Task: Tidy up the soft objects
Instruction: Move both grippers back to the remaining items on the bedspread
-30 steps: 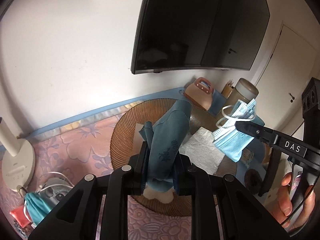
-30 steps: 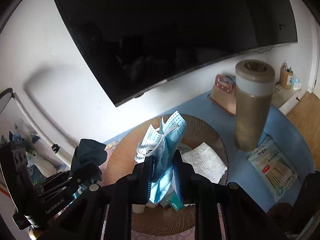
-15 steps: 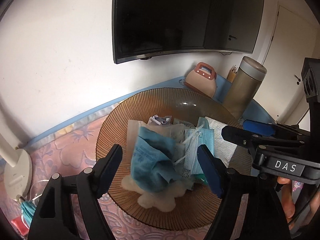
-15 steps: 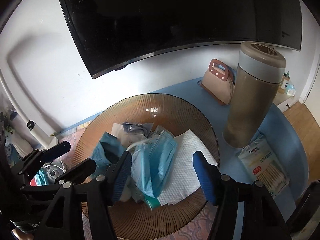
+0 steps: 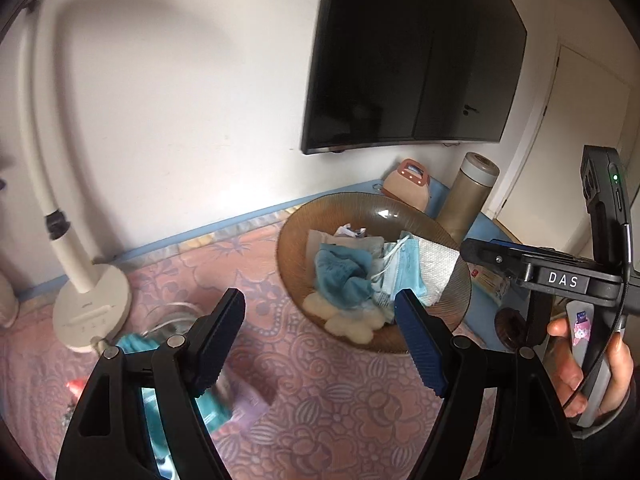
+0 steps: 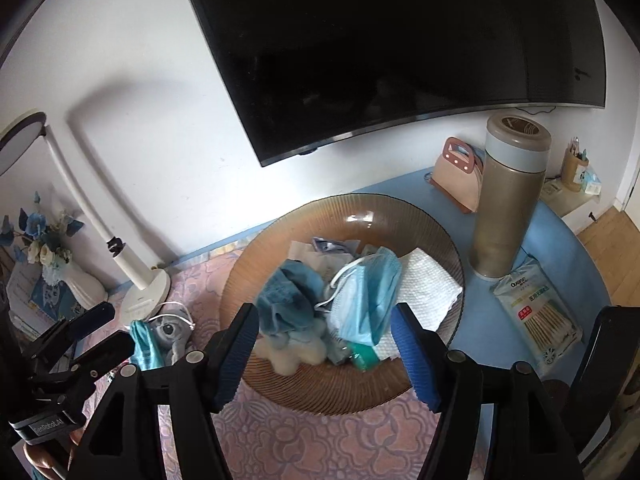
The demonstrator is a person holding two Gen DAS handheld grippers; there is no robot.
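We're in somebody's home, a lived-in room: a big dark television point(image 6: 400, 40) hangs on the white wall, a white desk lamp point(image 6: 132, 272) stands on the surface's pink floral cloth point(image 5: 320, 400), a vase of flowers point(image 6: 48, 256) sits nearby, and a white door point(image 5: 576, 152) closes off the corner.

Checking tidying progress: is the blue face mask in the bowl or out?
In: the blue face mask lies crumpled inside the brown bowl.
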